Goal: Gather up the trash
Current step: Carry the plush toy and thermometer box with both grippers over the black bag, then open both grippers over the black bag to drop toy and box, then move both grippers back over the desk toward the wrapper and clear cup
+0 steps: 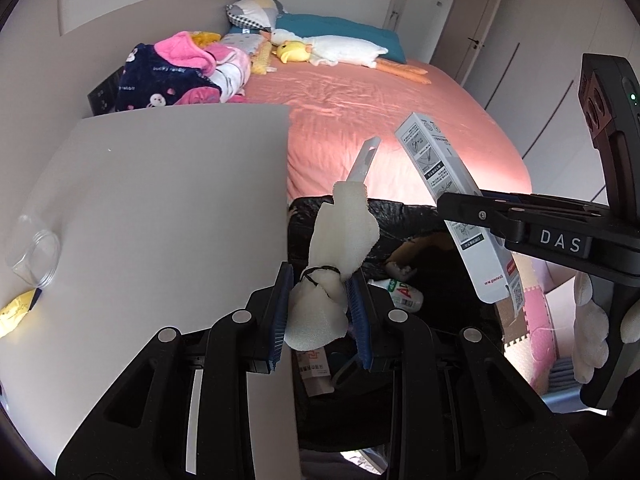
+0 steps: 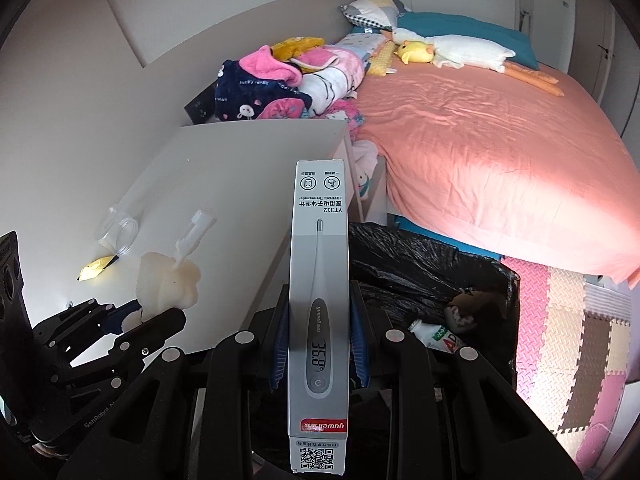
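My left gripper (image 1: 320, 312) is shut on a white foam wad (image 1: 340, 236) tied with a black band, a white plastic stick poking from its top; it hangs over the black-lined trash bin (image 1: 400, 216). My right gripper (image 2: 319, 336) is shut on a grey thermometer box (image 2: 320, 280), held upright beside the bin (image 2: 420, 264). The box also shows in the left wrist view (image 1: 444, 184), and the foam wad shows in the right wrist view (image 2: 168, 280). A small white bottle (image 1: 406, 294) lies inside the bin.
A grey nightstand top (image 1: 168, 208) holds a clear plastic cup (image 1: 38, 258) on its side and a yellow wrapper (image 1: 14, 312). A bed with a pink sheet (image 2: 480, 152), clothes and plush toys stands behind. Foam floor mats (image 2: 572, 360) lie to the right.
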`<action>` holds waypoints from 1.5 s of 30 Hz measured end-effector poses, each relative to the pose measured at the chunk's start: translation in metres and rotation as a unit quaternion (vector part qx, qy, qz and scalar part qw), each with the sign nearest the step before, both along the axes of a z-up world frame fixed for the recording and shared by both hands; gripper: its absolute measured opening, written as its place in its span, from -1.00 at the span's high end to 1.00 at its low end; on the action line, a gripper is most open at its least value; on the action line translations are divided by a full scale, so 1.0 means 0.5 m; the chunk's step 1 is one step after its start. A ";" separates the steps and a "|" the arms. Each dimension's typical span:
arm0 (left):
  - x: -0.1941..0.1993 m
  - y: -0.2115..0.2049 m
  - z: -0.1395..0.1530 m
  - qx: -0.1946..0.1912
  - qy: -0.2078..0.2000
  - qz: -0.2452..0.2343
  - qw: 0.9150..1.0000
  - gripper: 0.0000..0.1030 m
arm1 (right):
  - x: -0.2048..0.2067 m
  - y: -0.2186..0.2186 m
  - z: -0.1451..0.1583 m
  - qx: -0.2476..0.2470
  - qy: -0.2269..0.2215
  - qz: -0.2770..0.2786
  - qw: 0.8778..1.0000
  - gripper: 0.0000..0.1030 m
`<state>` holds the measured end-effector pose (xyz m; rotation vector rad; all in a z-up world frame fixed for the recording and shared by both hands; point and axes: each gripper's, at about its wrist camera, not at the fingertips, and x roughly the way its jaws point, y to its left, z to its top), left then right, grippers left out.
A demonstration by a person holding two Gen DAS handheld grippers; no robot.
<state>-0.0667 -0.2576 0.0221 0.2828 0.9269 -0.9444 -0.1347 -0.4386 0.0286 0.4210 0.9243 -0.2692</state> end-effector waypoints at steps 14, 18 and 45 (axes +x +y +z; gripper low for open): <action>-0.056 -0.060 -0.016 0.010 0.046 -0.057 0.997 -0.87 | -0.113 -0.088 0.046 -0.012 -0.063 -0.110 0.992 -0.43; -0.048 -0.051 -0.015 0.012 0.044 -0.044 0.998 -0.87 | -0.107 -0.092 0.045 -0.008 -0.064 -0.106 0.992 -0.43; 0.067 0.143 -0.057 0.013 0.081 0.147 0.986 -0.87 | 0.069 0.079 0.013 0.004 -0.044 0.063 0.997 -0.43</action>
